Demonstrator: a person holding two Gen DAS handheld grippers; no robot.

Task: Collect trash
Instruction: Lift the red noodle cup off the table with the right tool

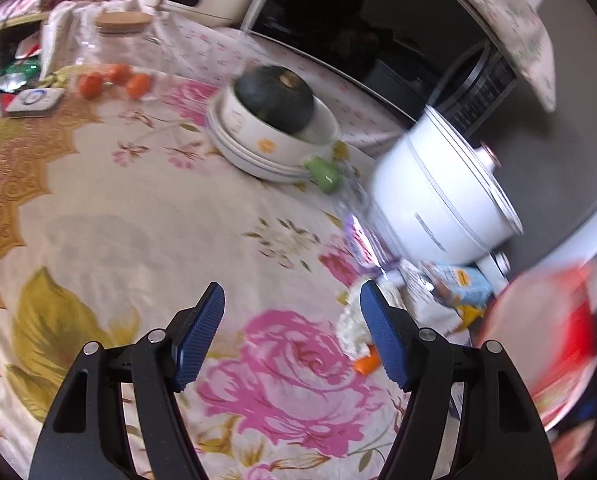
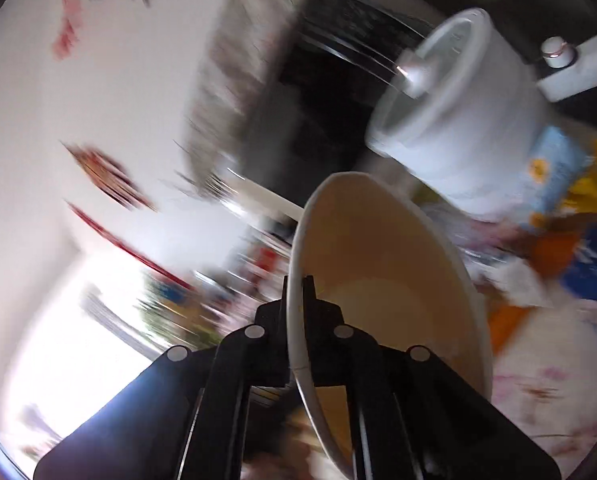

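Observation:
My left gripper [image 1: 292,300] hangs open over the floral tablecloth [image 1: 138,220], with nothing between its blue pads. Just right of its right finger lie a crumpled white tissue [image 1: 352,324], an orange scrap [image 1: 366,362], a blue carton [image 1: 462,284] and a clear plastic bottle [image 1: 362,232] with a purple label. My right gripper [image 2: 297,280] is shut on the rim of a tilted paper bowl [image 2: 378,248], whose beige inside looks empty. The left wrist view shows the bowl as a blurred red and white shape [image 1: 546,340] at the right edge. The right wrist view is smeared by motion.
A white electric pot [image 1: 438,196] stands behind the trash, near the table's right edge. A dark green pumpkin [image 1: 274,100] sits in a stack of white dishes, with a green cup [image 1: 322,172] beside them. Tangerines [image 1: 114,80] and clutter fill the far left.

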